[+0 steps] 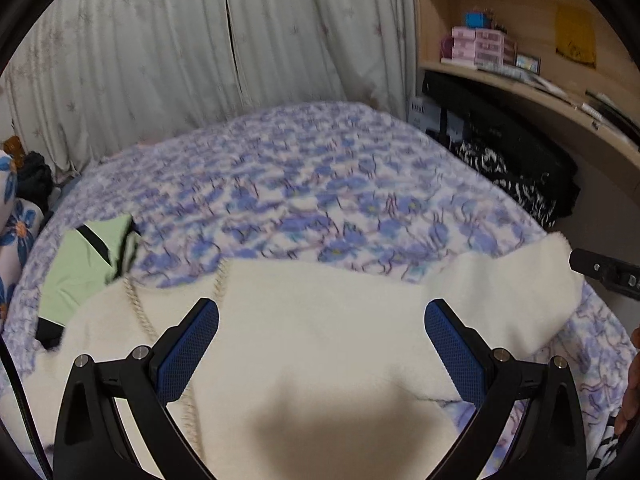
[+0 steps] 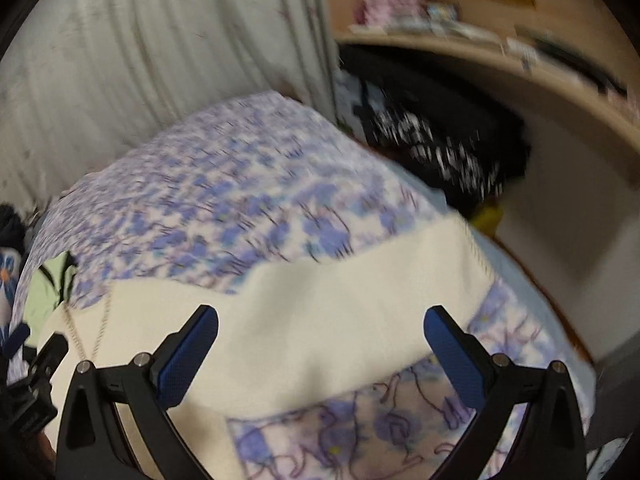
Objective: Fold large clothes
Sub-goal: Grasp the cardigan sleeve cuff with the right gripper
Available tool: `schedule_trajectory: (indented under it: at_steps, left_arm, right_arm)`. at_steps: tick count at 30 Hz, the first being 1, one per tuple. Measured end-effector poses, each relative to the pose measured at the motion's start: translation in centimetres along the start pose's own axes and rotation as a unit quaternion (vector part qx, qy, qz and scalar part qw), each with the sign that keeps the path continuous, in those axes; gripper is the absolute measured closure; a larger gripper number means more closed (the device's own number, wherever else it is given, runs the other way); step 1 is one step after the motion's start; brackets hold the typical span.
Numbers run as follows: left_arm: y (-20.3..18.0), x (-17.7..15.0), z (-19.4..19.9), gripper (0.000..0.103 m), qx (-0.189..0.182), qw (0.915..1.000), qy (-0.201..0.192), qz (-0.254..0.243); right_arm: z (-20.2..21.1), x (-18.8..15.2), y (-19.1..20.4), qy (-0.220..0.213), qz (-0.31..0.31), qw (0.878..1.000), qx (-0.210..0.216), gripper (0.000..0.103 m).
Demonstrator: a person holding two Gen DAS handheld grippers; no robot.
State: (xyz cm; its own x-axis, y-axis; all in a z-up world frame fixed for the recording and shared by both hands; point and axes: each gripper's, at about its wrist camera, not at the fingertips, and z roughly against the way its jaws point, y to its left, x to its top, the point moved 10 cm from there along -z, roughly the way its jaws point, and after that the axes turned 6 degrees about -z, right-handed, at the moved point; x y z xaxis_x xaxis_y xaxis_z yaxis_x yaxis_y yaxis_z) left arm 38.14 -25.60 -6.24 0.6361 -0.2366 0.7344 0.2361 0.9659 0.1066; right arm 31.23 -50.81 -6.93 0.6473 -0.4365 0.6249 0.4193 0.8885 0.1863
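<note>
A cream fleece garment [image 1: 320, 332] with a braided drawstring [image 1: 138, 312] lies spread on a bed with a blue floral cover [image 1: 300, 184]. My left gripper [image 1: 322, 316] is open and empty, hovering over the garment's middle. My right gripper [image 2: 322, 320] is open and empty over the garment's right part [image 2: 320, 312], near the cover's near edge. The right gripper's tip shows at the right edge of the left wrist view [image 1: 600, 268], beside the garment's sleeve end [image 1: 552, 256]. The right wrist view is motion-blurred.
A folded light green garment [image 1: 88, 264] lies on the bed to the left. Curtains [image 1: 200, 52] hang behind the bed. A wooden shelf unit [image 1: 520, 40] with boxes stands at right, with dark bags [image 1: 504, 160] beneath it. A floral pillow [image 1: 16, 216] is at far left.
</note>
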Motion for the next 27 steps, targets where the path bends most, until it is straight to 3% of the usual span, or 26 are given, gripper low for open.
schedule_trajectory:
  at_steps: [4, 8, 12, 18, 20, 22, 23, 27]
  left_arm:
    - [-1.1, -1.2, -3.0, 0.010, -0.009, 0.9999, 0.012, 0.005]
    - [-2.2, -2.4, -5.0, 0.010, -0.011, 0.9996, 0.026, 0.000]
    - [-2.6, -2.9, -5.5, 0.010, -0.012, 0.9996, 0.026, -0.004]
    - [-2.6, -3.1, -5.9, 0.010, -0.020, 0.9993, 0.031, 0.002]
    - [-2.5, -3.1, -5.8, 0.010, -0.022, 0.9992, 0.032, 0.004]
    - [-2.5, -3.0, -5.8, 0.010, -0.021, 0.9993, 0.032, 0.004]
    - [-2.5, -3.0, -5.7, 0.010, -0.021, 0.9993, 0.031, 0.004]
    - [-2.0, -3.0, -4.4, 0.010, -0.025, 0.9993, 0.026, 0.007]
  right_arm:
    - [-5.1, -1.7, -5.0, 0.052, -0.061, 0.996, -0.040, 0.012]
    - [-8.9, -3.9, -10.0, 0.095, -0.117, 0.984, -0.092, 0.017]
    - [-10.9, -5.7, -11.9, 0.119, -0.154, 0.977, -0.090, 0.017]
    - [-11.9, -5.5, -11.9, 0.100, -0.176, 0.976, -0.076, 0.019]
    - [-12.4, -4.9, -11.8, 0.094, -0.177, 0.977, -0.068, 0.041]
    - [-12.7, -3.8, -11.0, 0.088, -0.174, 0.979, -0.056, 0.091]
    - [-12.2, -3.3, -10.8, 0.079, -0.170, 0.981, -0.056, 0.096]
    - [-7.1, -0.6, -7.1, -0.007, -0.131, 0.991, -0.002, 0.096]
